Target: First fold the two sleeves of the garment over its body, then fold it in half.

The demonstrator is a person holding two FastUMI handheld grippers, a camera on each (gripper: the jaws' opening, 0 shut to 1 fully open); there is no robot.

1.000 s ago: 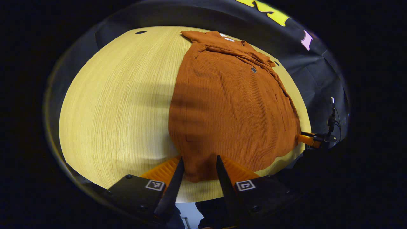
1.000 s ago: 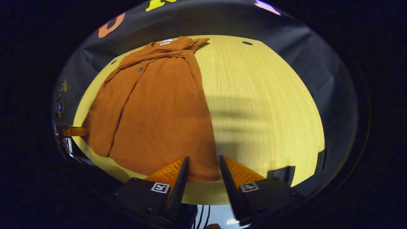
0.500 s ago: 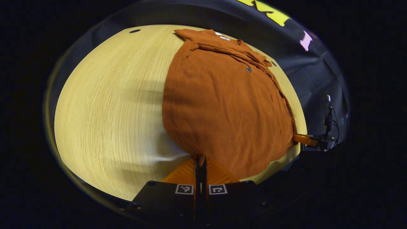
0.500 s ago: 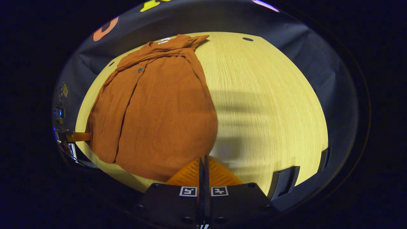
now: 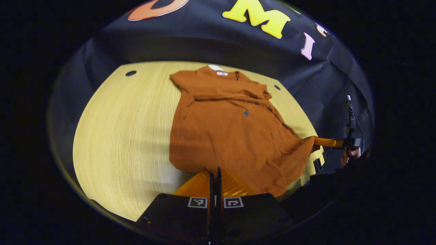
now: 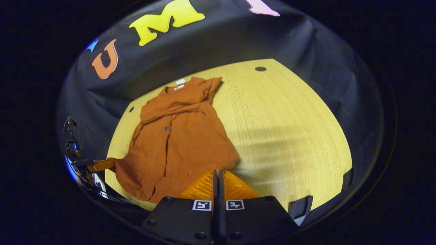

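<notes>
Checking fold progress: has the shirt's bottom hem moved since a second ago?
Yes. The hem, pinched by both grippers, has lifted off the table toward the collar.

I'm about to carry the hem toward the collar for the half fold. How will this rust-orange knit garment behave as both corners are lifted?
Probably floppy: the garment already puckers toward each shut claw, left and right. Its hem will likely sag between them. The ribbed knit looks light, so it may drag across the wooden table rather than stay put.
</notes>
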